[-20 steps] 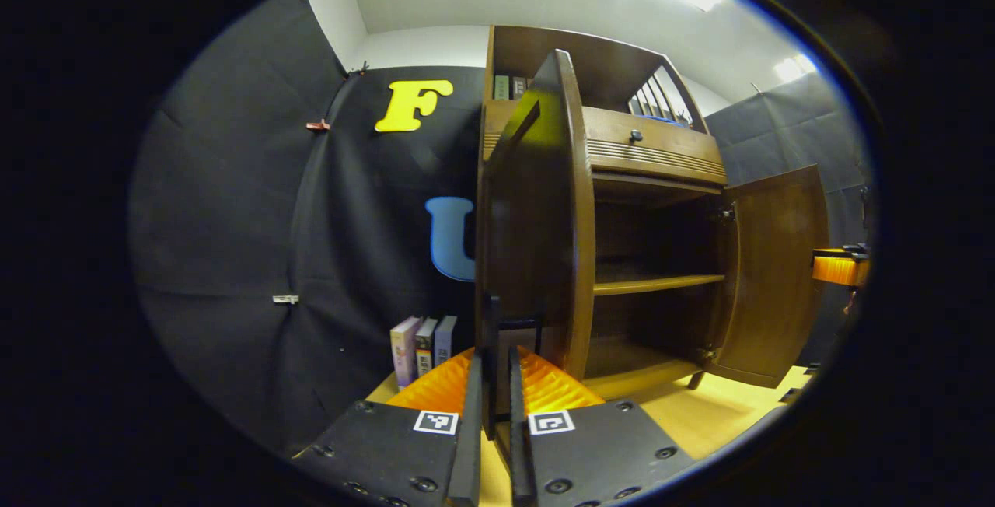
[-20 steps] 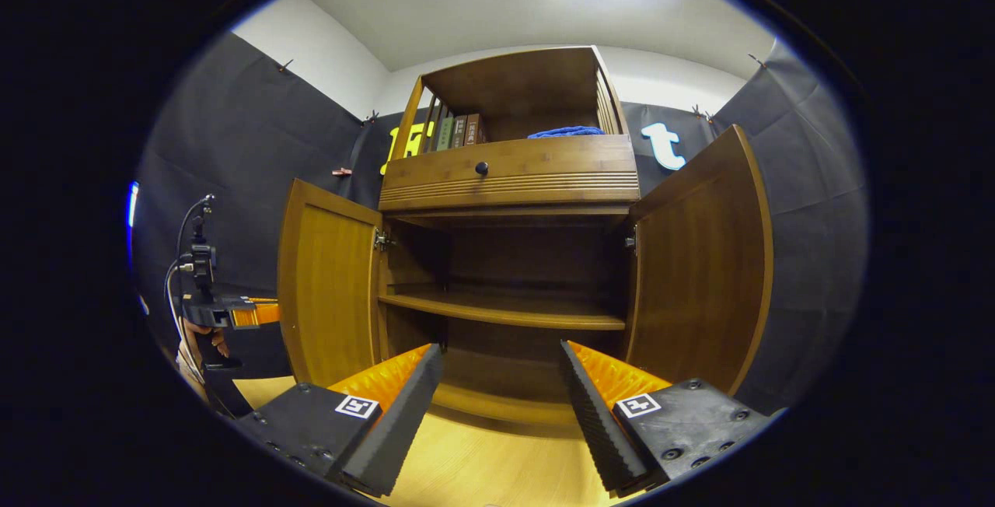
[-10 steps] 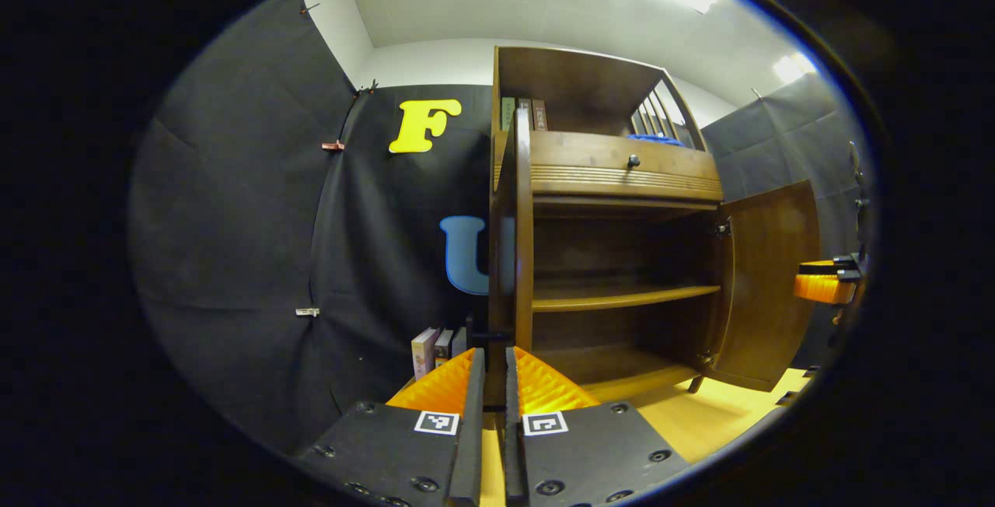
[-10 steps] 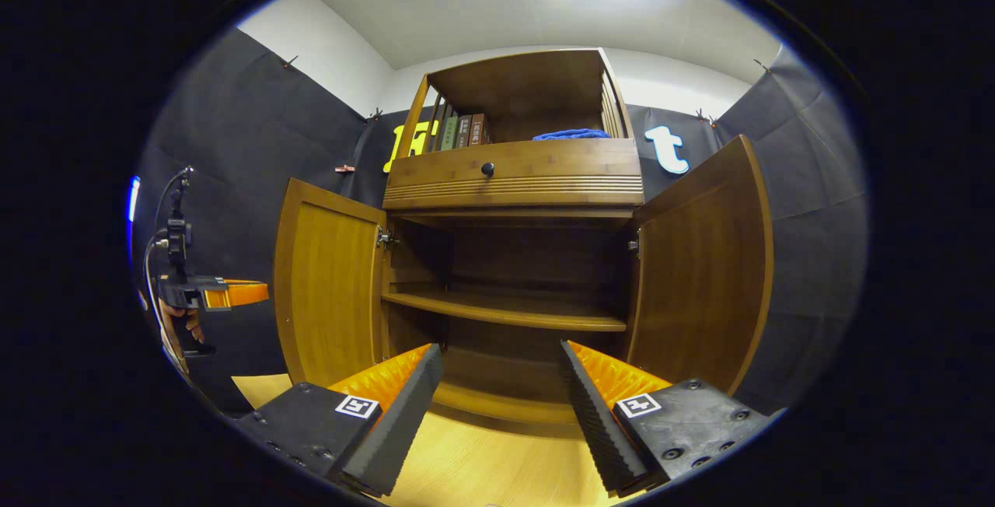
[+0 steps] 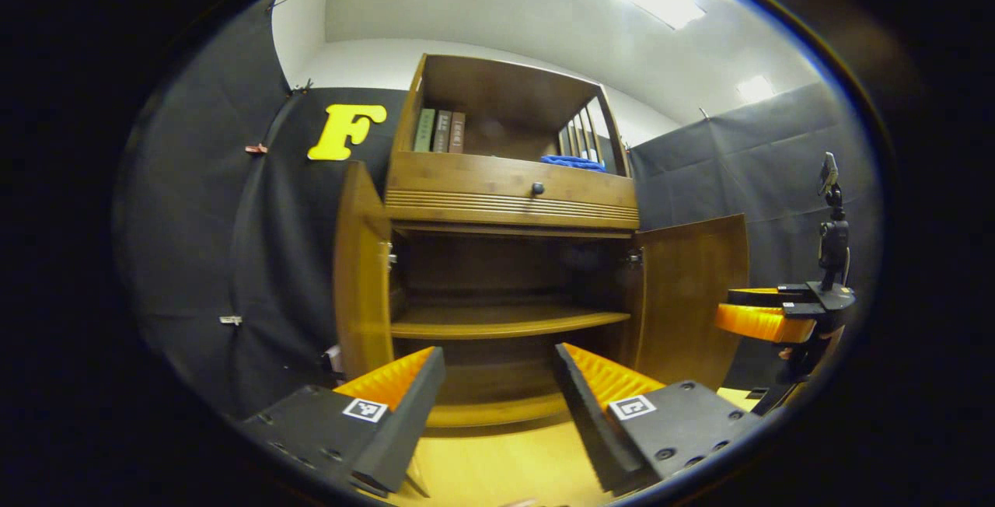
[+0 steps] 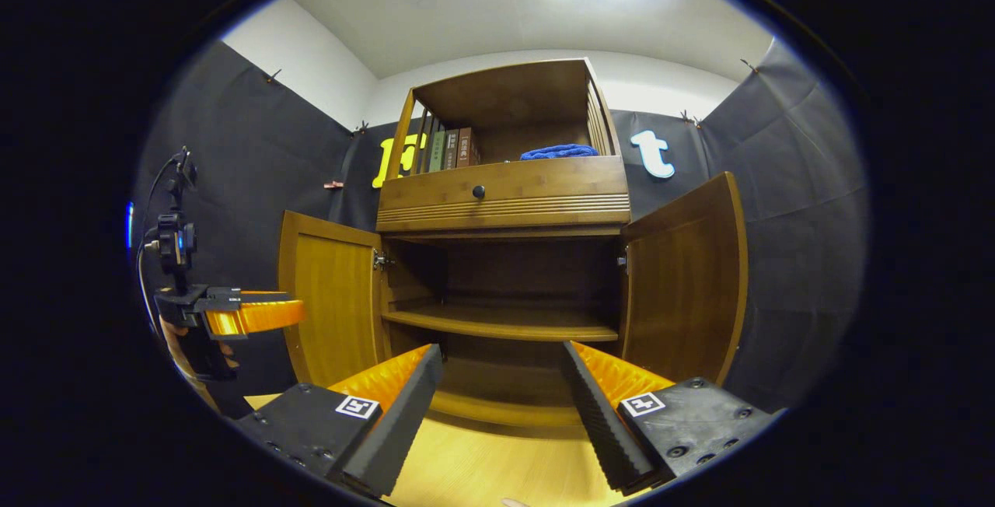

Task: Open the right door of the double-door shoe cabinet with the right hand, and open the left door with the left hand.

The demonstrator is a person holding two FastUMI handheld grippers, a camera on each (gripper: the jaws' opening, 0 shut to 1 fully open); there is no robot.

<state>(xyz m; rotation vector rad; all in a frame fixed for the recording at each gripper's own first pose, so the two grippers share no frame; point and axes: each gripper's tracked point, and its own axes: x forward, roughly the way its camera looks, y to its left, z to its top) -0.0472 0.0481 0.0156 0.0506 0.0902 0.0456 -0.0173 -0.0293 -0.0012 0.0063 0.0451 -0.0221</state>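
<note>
In front of the cabinet [image 6: 505, 204], both grippers hang back from it, touching nothing

Left gripper [image 5: 494, 406]: jaws spread wide, nothing between them. It looks into the cabinet from its left-front, the cabinet dead ahead. Left door [image 5: 359, 266] stands just left of that line, swung out on its hinge at the cabinet's left side, seen nearly edge-on, long axis upright, free edge toward the gripper. The left gripper is the nearer one to this door

Right gripper [image 6: 501, 406]: jaws likewise spread, empty. It faces the cabinet square on. Right door [image 6: 688, 281] is swung out from the cabinet's right side, upright, inner face showing. In the right gripper view the left gripper sits left of the left door [image 6: 330, 305], apart from it, a hand partly visible behind. In the left gripper view the right gripper [image 5: 766, 320] sits just right of the right door [image 5: 688, 297], whether touching I cannot tell

Cabinet: brown wood, both lower doors wide open. Inside, one shelf [image 6: 501, 324] across the middle, bare; floor of the compartment below also bare as far as seen. Above the doors a drawer with a dark knob [image 6: 479, 191]. On top, an open bay with books [image 6: 447, 149] at its left and a blue cloth [image 6: 560, 152] at its right

Judgement: both doors read as open; task looks done, only withdrawal left
</note>
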